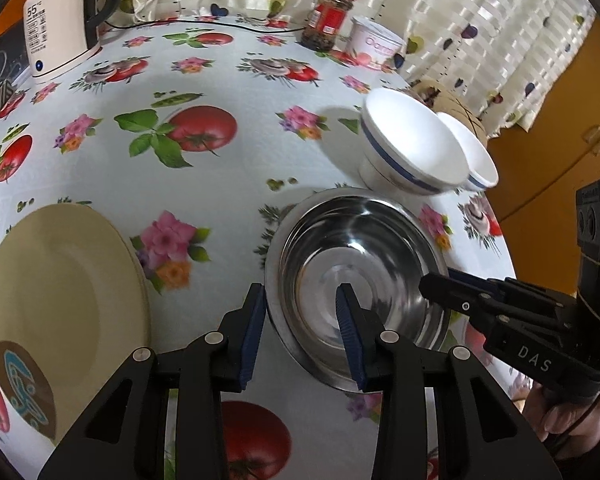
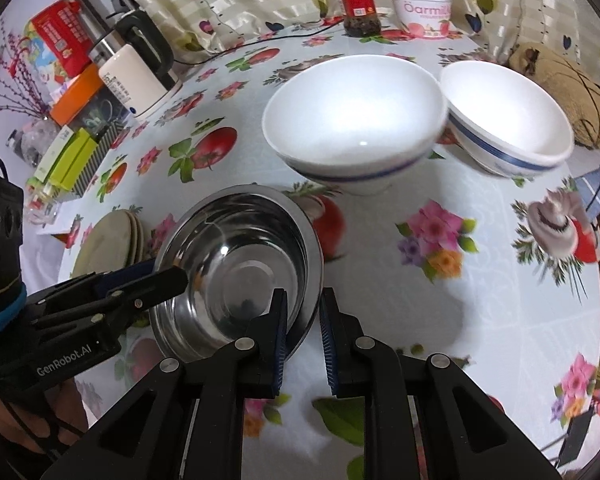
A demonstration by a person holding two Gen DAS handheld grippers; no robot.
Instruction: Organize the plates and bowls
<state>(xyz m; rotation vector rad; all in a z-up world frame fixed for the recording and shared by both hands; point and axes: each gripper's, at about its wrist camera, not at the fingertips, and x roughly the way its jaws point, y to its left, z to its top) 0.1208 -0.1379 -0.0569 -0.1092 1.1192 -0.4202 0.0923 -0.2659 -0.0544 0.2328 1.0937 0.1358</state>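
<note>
A steel bowl (image 1: 360, 276) sits on the flowered tablecloth; it also shows in the right wrist view (image 2: 240, 264). My left gripper (image 1: 300, 304) is open and straddles the bowl's left rim, one finger inside and one outside. My right gripper (image 2: 304, 312) is open and straddles the bowl's right rim; it also shows in the left wrist view (image 1: 440, 286). Two white bowls with a blue stripe stand beyond: a near one (image 2: 356, 120) and a far one (image 2: 504, 116). A stack of beige plates (image 1: 64, 300) lies to the left.
A white kettle (image 1: 56, 24), a red-lidded jar (image 1: 328, 16) and a yogurt tub (image 1: 376, 44) stand at the table's far edge. Boxes (image 2: 72, 152) crowd the far left. The table edge (image 1: 504, 252) drops off at the right.
</note>
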